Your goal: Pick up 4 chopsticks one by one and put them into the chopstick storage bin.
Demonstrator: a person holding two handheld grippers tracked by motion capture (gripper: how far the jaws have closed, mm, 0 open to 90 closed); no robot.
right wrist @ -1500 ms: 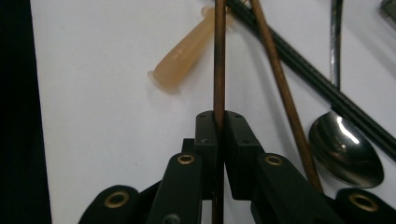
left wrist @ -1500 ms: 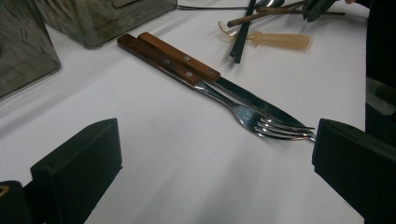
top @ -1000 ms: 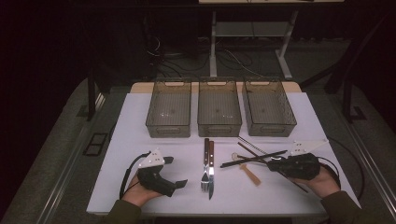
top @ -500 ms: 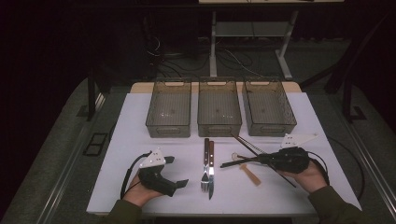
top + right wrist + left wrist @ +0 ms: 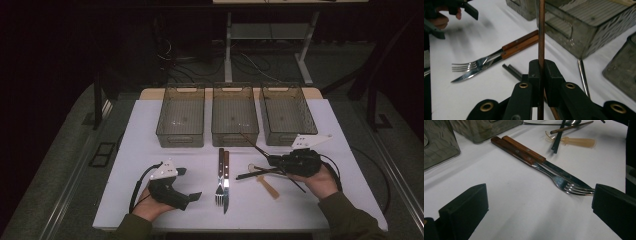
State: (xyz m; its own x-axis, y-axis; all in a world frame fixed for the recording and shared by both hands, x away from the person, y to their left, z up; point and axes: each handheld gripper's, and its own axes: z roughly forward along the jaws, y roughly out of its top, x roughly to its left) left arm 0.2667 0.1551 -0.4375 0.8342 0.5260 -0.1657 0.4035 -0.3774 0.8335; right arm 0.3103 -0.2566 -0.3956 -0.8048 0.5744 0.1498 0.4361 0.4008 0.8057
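Right gripper [image 5: 541, 68] jaws pinching brown chopstick [image 5: 541, 30], stick pointing to 12 o'clock | left gripper [image 5: 536, 212] jaws spread wide, nothing between | fork [image 5: 571, 186] and knife [image 5: 559, 171] at its 1 o'clock on table [image 5: 511, 202]

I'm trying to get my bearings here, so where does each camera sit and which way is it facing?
High view: above the person's side of the table, looking forward and down at three bins; both hands show.
Left gripper view: rides the left tool, looking between open jaws at the fork and knife.
Right gripper view: rides the right tool, shut on a brown chopstick, facing a bin.
Shared: fork and knife appear in all three.
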